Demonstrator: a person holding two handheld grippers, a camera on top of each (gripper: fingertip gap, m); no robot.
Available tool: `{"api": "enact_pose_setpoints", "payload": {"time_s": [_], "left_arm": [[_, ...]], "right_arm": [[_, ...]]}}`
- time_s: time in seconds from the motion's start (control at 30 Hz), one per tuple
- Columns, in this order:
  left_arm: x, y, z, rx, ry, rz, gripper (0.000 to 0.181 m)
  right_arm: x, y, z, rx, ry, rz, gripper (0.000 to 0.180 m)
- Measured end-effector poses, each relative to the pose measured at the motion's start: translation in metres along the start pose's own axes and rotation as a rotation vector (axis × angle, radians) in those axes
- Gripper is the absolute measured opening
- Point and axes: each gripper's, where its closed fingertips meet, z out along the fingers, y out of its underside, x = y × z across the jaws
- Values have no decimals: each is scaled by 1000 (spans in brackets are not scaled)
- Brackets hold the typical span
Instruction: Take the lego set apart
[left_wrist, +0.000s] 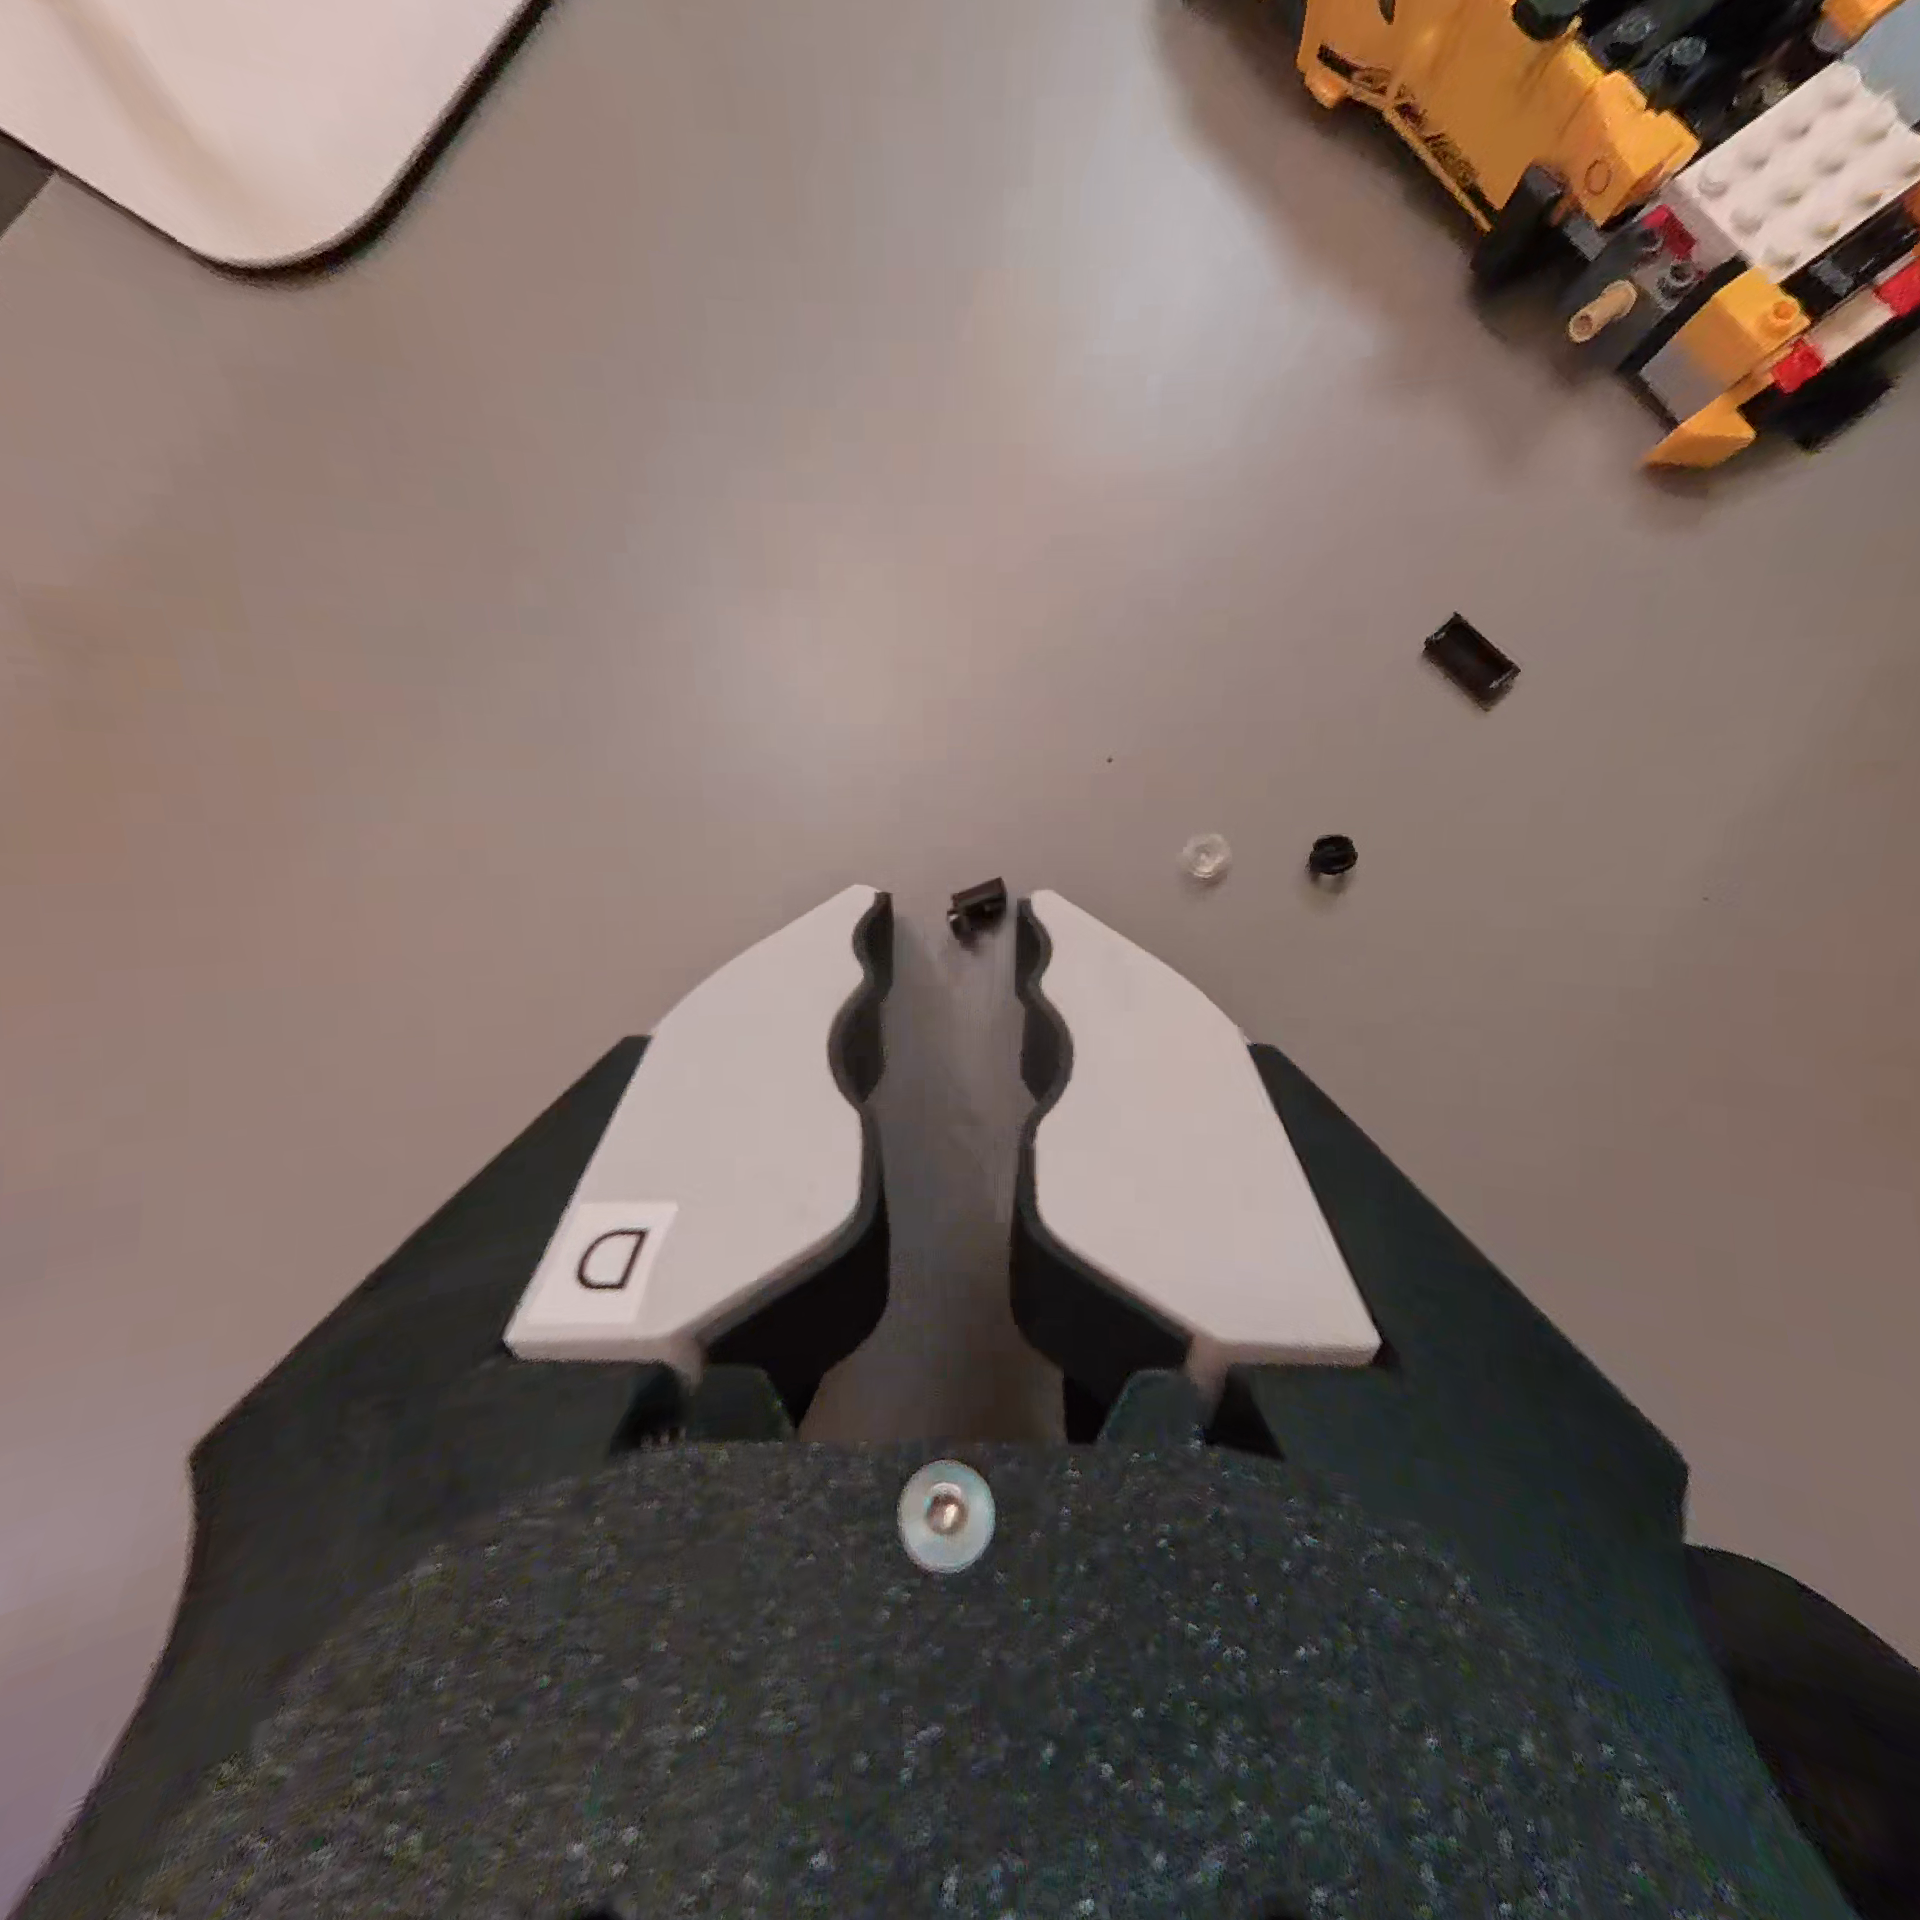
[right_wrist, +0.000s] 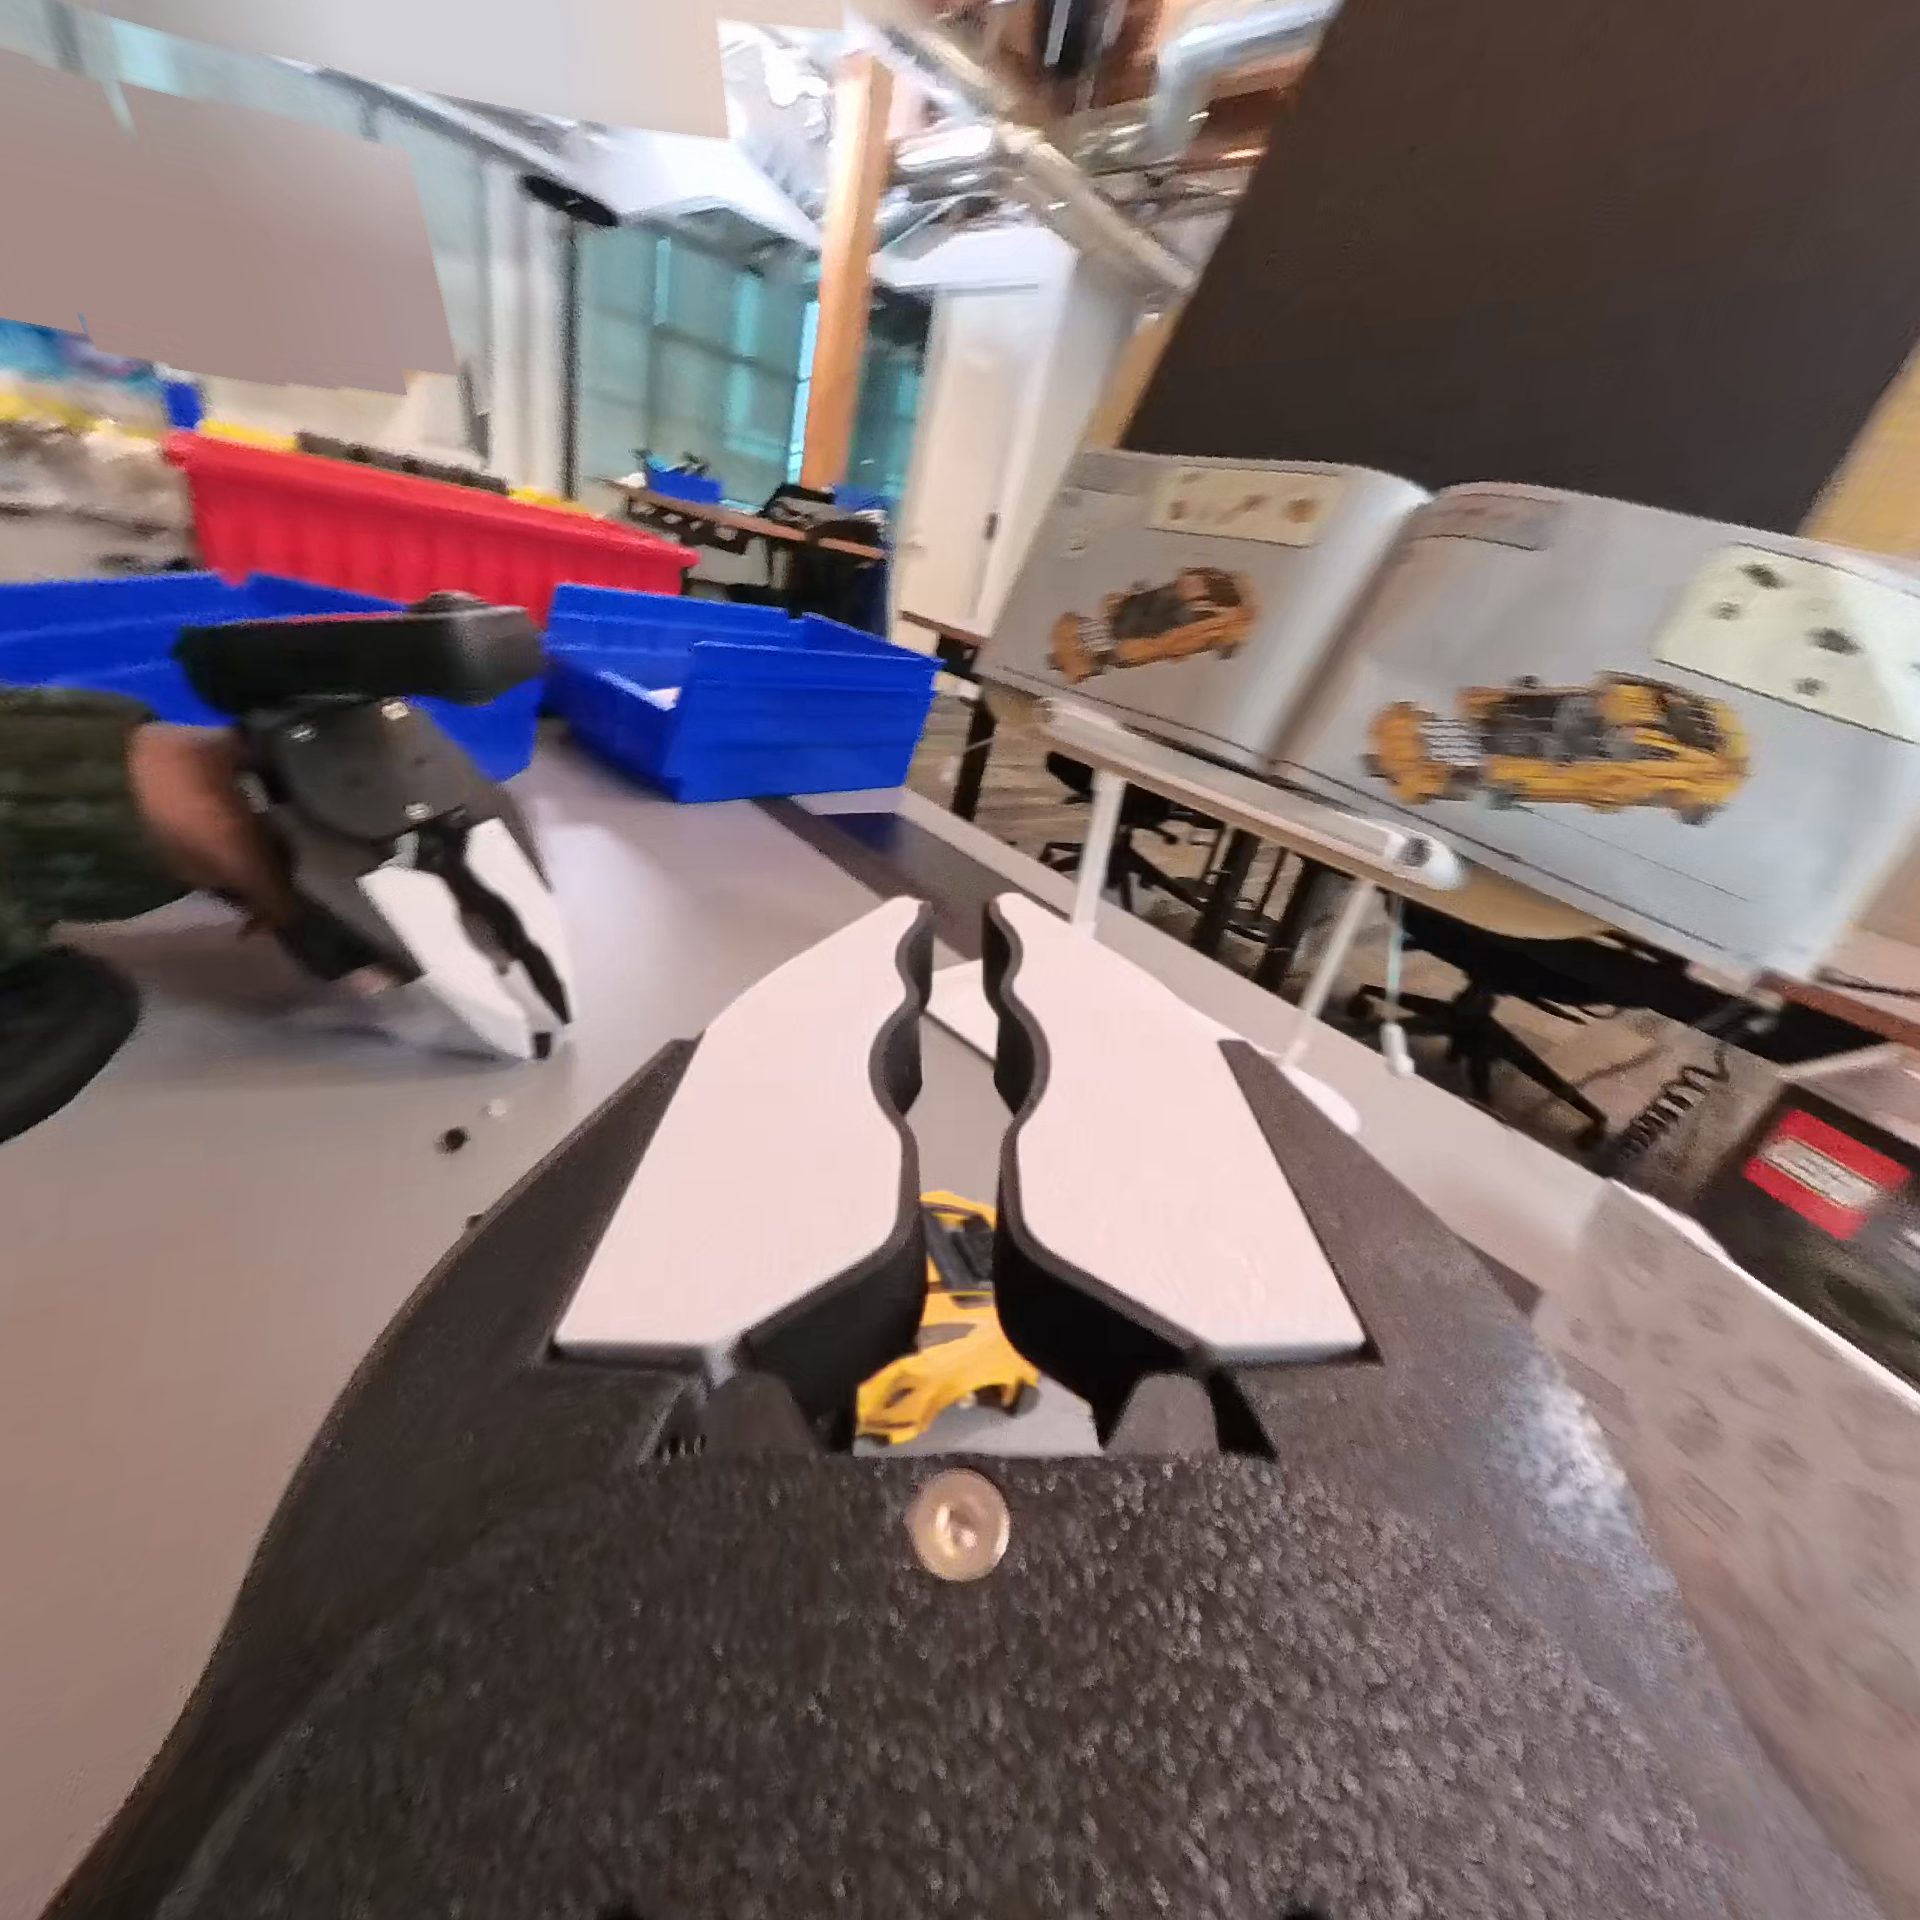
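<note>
While the left gripper (left_wrist: 954, 914) is pointing down at the grey table (left_wrist: 623, 675), its white fingers (left_wrist: 769, 1122) are standing a little apart, and a small black lego piece (left_wrist: 979, 908) is lying loose on the surface between the tips, not squeezed by either. Just to the right, a clear round stud (left_wrist: 1206, 858) and a black round stud (left_wrist: 1331, 855) are sitting side by side, and a flat black tile (left_wrist: 1470, 660) is lying farther off. Toward the far right corner, the yellow lego car (left_wrist: 1621, 197), partly stripped to white, black and red bricks, is resting on the table. A white board with a dark rim (left_wrist: 239, 114) is lying at the far left. Seen from the right wrist, the right gripper (right_wrist: 956, 920) is hovering above the car (right_wrist: 951, 1340) with a narrow gap between its fingers, gripping nothing. An open instruction booklet (right_wrist: 1455, 644) is leaning on a white stand (right_wrist: 1247, 821), and blue bins (right_wrist: 748, 686) and a red bin (right_wrist: 416, 530) are sitting across the table. A person's hand (right_wrist: 177, 810) is gripping the left gripper (right_wrist: 545, 1023).
</note>
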Motion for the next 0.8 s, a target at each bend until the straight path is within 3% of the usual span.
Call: {"api": "enact_pose_setpoints", "payload": {"time_s": [0.27, 0.37, 0.53, 0.8], "left_arm": [[43, -21, -12, 132, 245, 44, 28], [45, -12, -2, 67, 219, 86, 26], [45, -10, 6, 49, 221, 71, 7], [4, -5, 1, 52, 36, 21, 13]], "right_arm": [[21, 5, -5, -10, 56, 52, 7], [19, 8, -3, -21, 44, 56, 7], [18, 11, -3, -31, 32, 67, 7], [17, 12, -2, -38, 26, 71, 7]]}}
